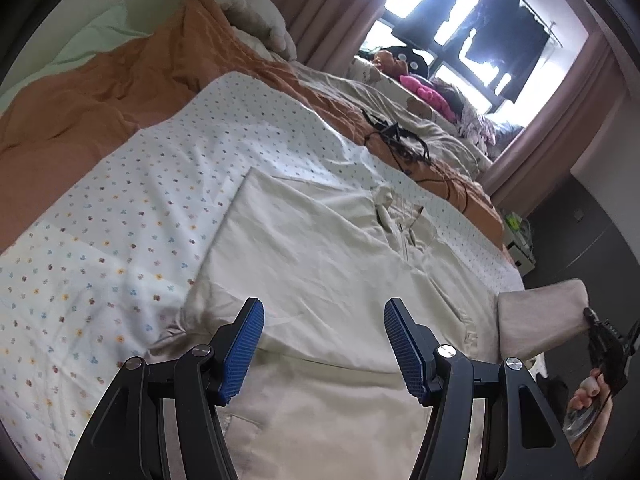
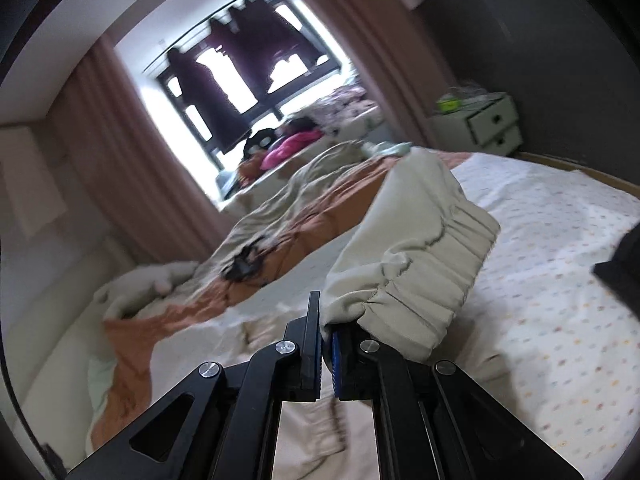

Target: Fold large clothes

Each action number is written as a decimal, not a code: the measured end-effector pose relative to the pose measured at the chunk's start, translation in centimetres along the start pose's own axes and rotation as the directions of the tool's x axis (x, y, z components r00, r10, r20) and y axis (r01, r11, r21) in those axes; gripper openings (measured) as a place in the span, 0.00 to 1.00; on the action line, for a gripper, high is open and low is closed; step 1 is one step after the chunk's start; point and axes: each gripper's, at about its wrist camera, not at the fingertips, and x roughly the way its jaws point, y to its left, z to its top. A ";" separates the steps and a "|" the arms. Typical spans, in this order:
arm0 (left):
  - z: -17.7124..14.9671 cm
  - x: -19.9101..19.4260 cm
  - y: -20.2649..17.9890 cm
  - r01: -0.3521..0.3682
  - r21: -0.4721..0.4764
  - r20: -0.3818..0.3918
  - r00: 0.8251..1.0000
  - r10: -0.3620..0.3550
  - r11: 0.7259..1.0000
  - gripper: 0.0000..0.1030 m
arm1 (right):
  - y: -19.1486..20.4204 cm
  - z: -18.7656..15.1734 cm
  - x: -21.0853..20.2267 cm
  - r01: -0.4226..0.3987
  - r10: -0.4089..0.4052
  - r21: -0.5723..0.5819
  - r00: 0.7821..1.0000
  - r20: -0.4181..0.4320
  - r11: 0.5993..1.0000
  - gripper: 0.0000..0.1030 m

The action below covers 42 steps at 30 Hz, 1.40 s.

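Observation:
Cream trousers (image 1: 320, 264) lie spread on the dotted bedsheet (image 1: 120, 220), their fly and zip toward the far side. My left gripper (image 1: 324, 344) hovers just above them, open, with nothing between its blue pads. In the left wrist view a corner of the cloth (image 1: 540, 320) is lifted at the right edge by the other gripper (image 1: 588, 316), held in a hand. In the right wrist view my right gripper (image 2: 326, 340) is shut on the gathered elastic waistband (image 2: 420, 280) of the trousers, which rises off the bed in front of it.
An orange quilt (image 1: 100, 92) and a beige blanket (image 1: 400, 108) lie bunched across the far side of the bed. A black cable tangle (image 1: 396, 140) rests on the quilt. A white drawer unit (image 2: 488, 120) stands by the dark wall. Curtains frame a bright window (image 1: 460, 32).

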 end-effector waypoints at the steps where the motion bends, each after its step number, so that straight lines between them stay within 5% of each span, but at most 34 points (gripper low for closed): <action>1: 0.2 -0.1 0.4 0.002 -0.011 0.002 1.000 -0.002 1.000 0.62 | 1.0 -0.5 0.5 -0.010 0.010 -0.013 1.000 -0.011 1.000 0.05; 8: 0.9 -0.5 3.0 -0.008 -0.083 0.004 1.000 0.008 0.997 0.62 | 6.8 -4.9 4.0 -0.057 0.041 -0.138 0.993 -0.113 0.989 0.05; 13: 1.1 -0.3 4.1 -0.026 -0.116 -0.005 1.000 0.026 0.993 0.62 | 10.7 -10.1 7.4 -0.119 0.052 -0.256 0.967 -0.251 0.959 0.05; 16: 0.9 0.1 4.3 -0.037 -0.116 -0.019 0.999 0.035 0.993 0.62 | 12.8 -14.4 9.8 -0.166 0.030 -0.340 0.928 -0.373 0.925 0.05; 18: 0.9 0.3 4.1 -0.042 -0.107 -0.023 0.999 0.039 0.993 0.62 | 13.9 -17.5 11.4 -0.192 -0.018 -0.395 0.883 -0.469 0.898 0.06; 20: 0.8 0.4 3.9 -0.046 -0.098 -0.026 0.999 0.043 0.994 0.62 | 14.5 -20.7 12.9 -0.220 -0.085 -0.449 0.820 -0.566 0.866 0.16; 21: 0.8 0.5 3.9 -0.047 -0.096 -0.027 0.999 0.045 0.994 0.62 | 14.6 -22.1 13.3 -0.237 -0.109 -0.462 0.787 -0.607 0.855 0.33; 22: 0.8 0.5 3.9 -0.048 -0.094 -0.028 0.999 0.045 0.994 0.62 | 14.6 -23.0 13.5 -0.252 -0.119 -0.463 0.765 -0.633 0.850 0.46; 23: 0.7 0.6 3.8 -0.049 -0.092 -0.030 0.999 0.046 0.995 0.62 | 14.5 -23.3 13.3 -0.260 -0.116 -0.462 0.759 -0.640 0.848 0.48; 29: 0.6 1.0 3.3 -0.053 -0.081 -0.037 0.998 0.050 0.995 0.62 | 12.0 -19.8 10.2 -0.225 -0.072 -0.390 0.784 -0.617 0.893 0.53; 37: -0.6 2.5 -0.4 -0.054 0.010 -0.063 0.997 0.055 0.998 0.62 | 4.8 -11.3 4.9 -0.089 -0.012 -0.179 0.868 -0.497 0.980 0.53; 42: -2.4 4.1 -4.3 -0.039 0.110 -0.094 0.994 0.049 0.993 0.62 | 0.3 -9.1 4.1 -0.010 -0.024 -0.070 0.880 -0.475 0.998 0.54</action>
